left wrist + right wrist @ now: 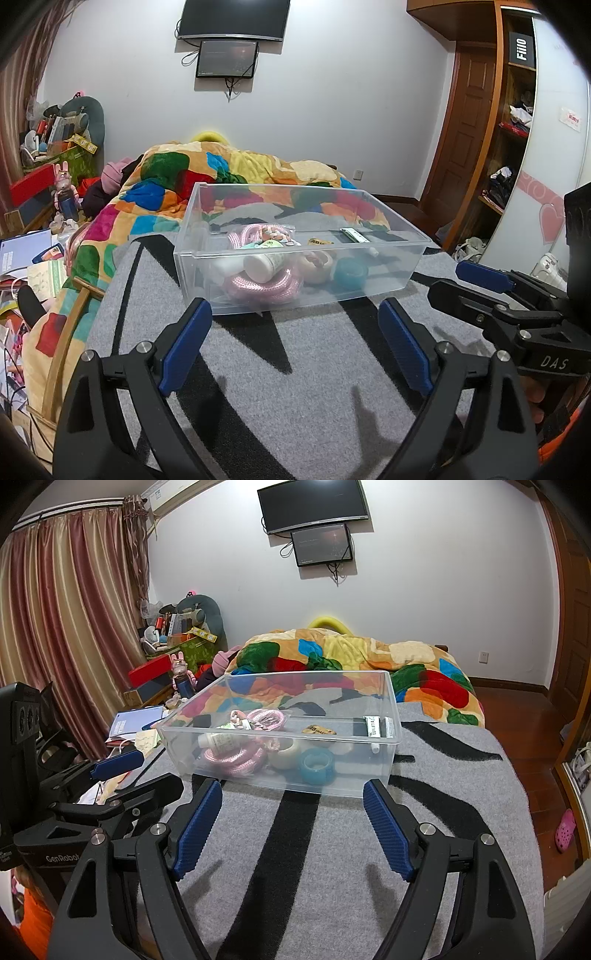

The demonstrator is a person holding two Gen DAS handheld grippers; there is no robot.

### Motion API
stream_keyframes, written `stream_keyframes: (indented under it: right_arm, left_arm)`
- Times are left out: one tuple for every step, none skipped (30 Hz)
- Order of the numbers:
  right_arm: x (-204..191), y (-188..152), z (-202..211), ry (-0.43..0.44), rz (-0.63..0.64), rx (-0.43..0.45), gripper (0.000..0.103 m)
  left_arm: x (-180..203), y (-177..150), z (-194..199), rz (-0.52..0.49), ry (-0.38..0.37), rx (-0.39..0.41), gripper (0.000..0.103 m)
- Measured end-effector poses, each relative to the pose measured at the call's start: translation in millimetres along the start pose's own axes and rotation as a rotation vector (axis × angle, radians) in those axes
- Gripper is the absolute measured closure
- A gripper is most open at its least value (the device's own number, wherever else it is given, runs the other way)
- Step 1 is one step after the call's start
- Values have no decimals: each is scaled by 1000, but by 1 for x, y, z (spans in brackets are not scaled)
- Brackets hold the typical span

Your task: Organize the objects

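Observation:
A clear plastic bin [391,291] [388,686] stands on a grey blanket with black stripes [314,380] [317,856]. Inside lie a pink rope [266,288] [232,758], a white bottle [264,266] [216,741], a cream tape roll [314,267] [284,755], a teal tape roll [351,273] [313,766], a small yellow packet [320,241] [318,730] and a white tube [356,235] [373,727]. My left gripper [295,321] is open and empty just before the bin. My right gripper [293,797] is open and empty, also just before it. Each gripper shows in the other's view [491,284] [122,771].
A colourful patchwork quilt [177,184] [332,653] lies heaped behind the bin. Cluttered boxes, toys and papers [44,177] [173,653] stand to the left by the curtains [66,609]. A wooden door and shelves [480,129] are at the right. A pink shoe [565,830] lies on the floor.

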State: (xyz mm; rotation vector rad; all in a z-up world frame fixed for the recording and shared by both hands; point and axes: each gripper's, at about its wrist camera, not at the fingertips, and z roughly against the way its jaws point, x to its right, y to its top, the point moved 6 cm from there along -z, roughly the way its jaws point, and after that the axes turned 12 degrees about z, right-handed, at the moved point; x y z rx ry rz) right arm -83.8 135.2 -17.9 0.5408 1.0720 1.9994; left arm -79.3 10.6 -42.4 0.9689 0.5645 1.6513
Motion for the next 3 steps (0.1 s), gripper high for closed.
stream_keyframes:
  right_arm:
    - [0, 0, 0, 1, -1, 0, 27]
    - [0, 0, 0, 1, -1, -1, 27]
    - [0, 0, 0, 0, -1, -2, 27]
  left_arm:
    - [0, 0, 0, 0, 0, 0, 11]
    - [0, 0, 0, 1, 0, -1, 10]
    - [0, 0, 0, 1, -1, -3, 9]
